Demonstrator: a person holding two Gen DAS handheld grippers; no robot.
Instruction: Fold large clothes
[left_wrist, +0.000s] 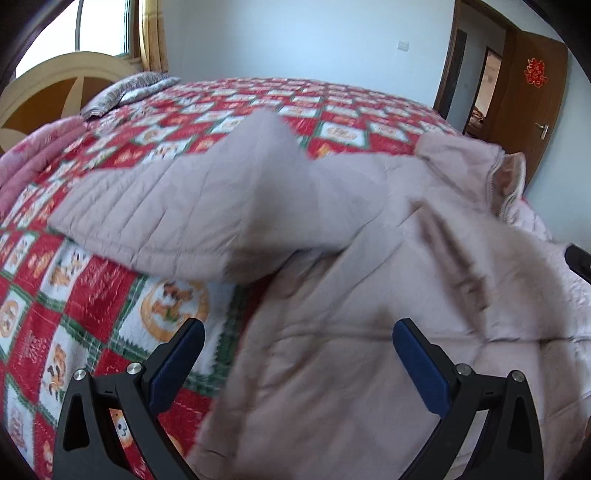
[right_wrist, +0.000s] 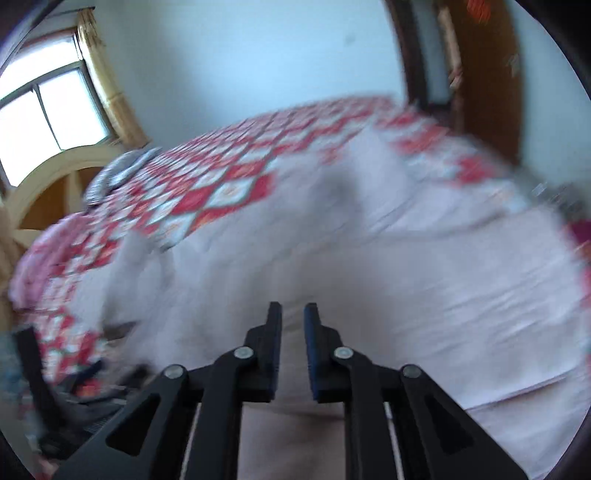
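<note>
Two grippers hang over a pale pink quilted coat (left_wrist: 351, 258) spread on the bed's red-and-white patterned quilt (left_wrist: 74, 302). The left gripper (left_wrist: 298, 354) has its blue-padded fingers (left_wrist: 177, 365) wide apart, holding nothing, above the coat's near edge where it meets the quilt. One sleeve (left_wrist: 177, 206) lies out to the left across the quilt. The right gripper (right_wrist: 292, 332) has its fingers drawn close with a narrow gap; pale fabric shows in that gap, but blur hides whether it is pinched. A wooden door (left_wrist: 532, 96) stands open beyond.
</note>
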